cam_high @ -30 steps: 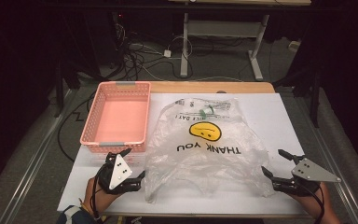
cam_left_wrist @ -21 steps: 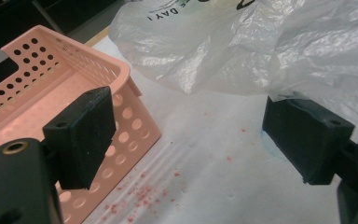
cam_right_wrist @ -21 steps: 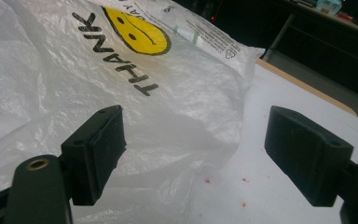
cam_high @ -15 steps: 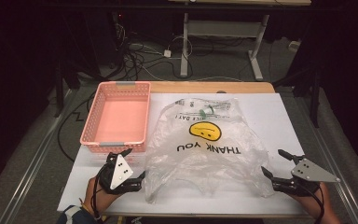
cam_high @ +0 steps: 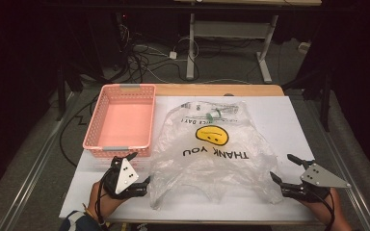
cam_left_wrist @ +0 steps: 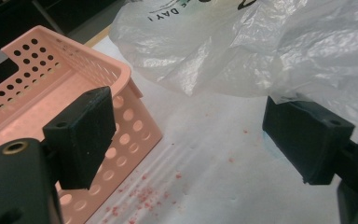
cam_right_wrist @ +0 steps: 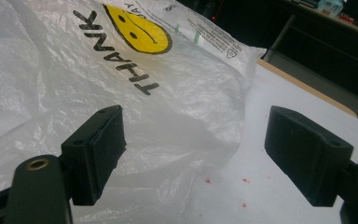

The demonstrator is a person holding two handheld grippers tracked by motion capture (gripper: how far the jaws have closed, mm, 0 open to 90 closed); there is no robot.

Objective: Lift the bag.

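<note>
a clear plastic bag [cam_high: 212,154] printed with a yellow smiley is spread flat on the white bench [cam_high: 289,115], just beside a pink basket [cam_high: 123,120]. the left claw [cam_high: 142,168] and right claw [cam_high: 280,168] are held wide open at its near corners, gripping nothing.

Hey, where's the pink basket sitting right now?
In the high view the pink basket sits on the table's far left, just left of the plastic bag and beyond the left gripper.
</note>
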